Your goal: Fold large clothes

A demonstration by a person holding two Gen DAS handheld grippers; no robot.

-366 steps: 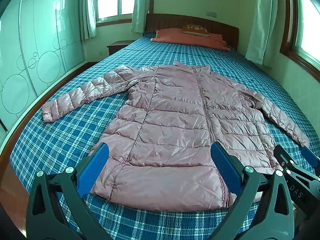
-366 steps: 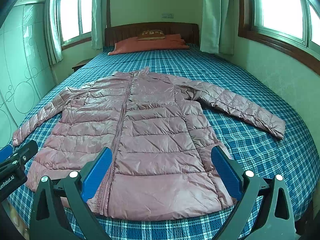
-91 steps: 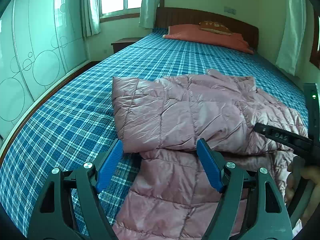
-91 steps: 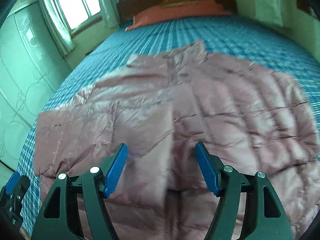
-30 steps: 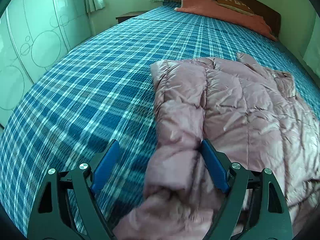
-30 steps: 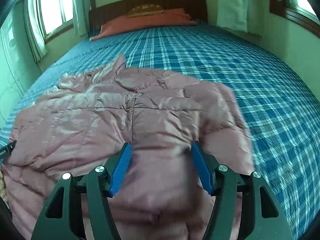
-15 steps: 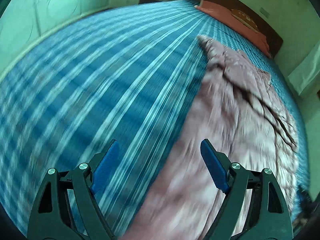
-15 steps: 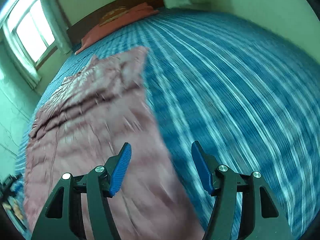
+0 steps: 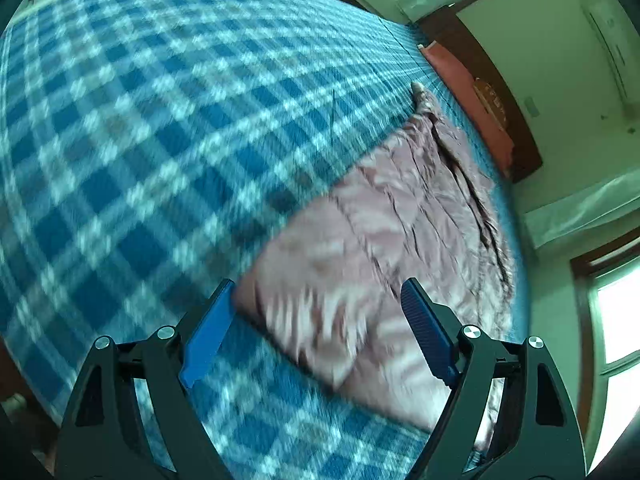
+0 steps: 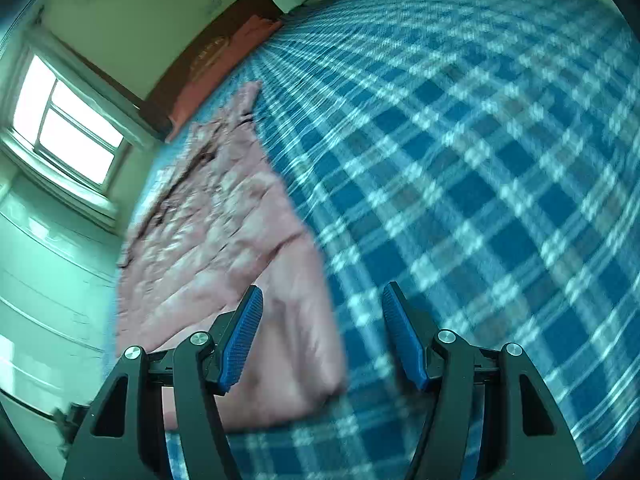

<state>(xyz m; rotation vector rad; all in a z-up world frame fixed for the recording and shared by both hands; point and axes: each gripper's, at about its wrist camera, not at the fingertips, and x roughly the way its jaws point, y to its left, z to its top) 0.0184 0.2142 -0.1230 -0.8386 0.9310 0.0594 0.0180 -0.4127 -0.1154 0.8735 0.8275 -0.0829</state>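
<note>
- On the bed, a blue-and-white plaid cover fills most of both wrist views; both pictures are tilted and smeared by motion blur
- Pink quilted jacket: lies flat on the plaid cover as a long narrow bundle, its sides folded inward, running from the near edge of the bed toward the headboard; dark creases run along its length
- Left gripper: both blue pads spread wide with nothing between them; the near corner of the jacket shows in the gap, lying on the cover below the pads; whether the left pad touches the jacket's edge cannot be told through the blur
- Left wrist view, background: red-orange pillow at the far end of the bed against a dark wooden headboard; pale curtain and a bright window at the right
- Right gripper: both blue pads apart, gap narrower than on the left gripper, holding nothing; the gap frames the right-hand edge of the jacket and the bare plaid cover beside it
- Right wrist view, jacket: the near corner lies under the left pad and close to the near edge of the bed; the bundle narrows toward the pillow
- Right wrist view, background: window at the left, pale wardrobe panels below it
</note>
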